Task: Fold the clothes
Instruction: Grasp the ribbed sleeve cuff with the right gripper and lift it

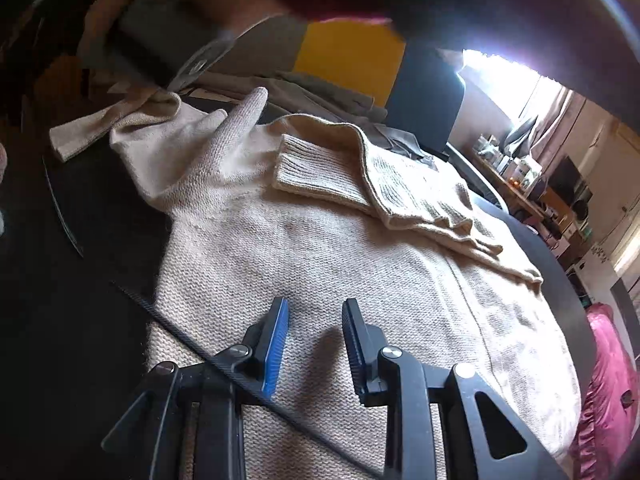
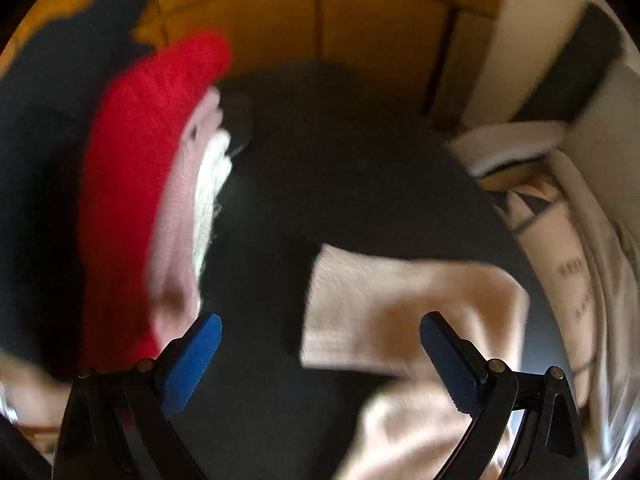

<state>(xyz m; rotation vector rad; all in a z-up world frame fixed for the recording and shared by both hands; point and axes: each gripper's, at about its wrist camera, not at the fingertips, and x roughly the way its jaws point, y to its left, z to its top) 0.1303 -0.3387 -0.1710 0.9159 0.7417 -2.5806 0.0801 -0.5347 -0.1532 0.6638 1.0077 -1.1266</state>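
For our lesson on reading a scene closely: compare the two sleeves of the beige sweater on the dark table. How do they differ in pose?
The right-hand sleeve is folded in over the sweater body, its ribbed cuff flat on the knit. The left-hand sleeve is not yet folded: it stretches outward, away from the body, and lies on the dark table, bunched and twisted. Both are the same beige knit, and neither is held by tongs.

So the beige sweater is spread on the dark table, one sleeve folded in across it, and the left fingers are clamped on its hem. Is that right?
Not quite. The left wrist view shows the left gripper open, its fingers apart above the knit with nothing pinched. The rest holds: the beige sweater lies on the dark table, one sleeve folded across it.
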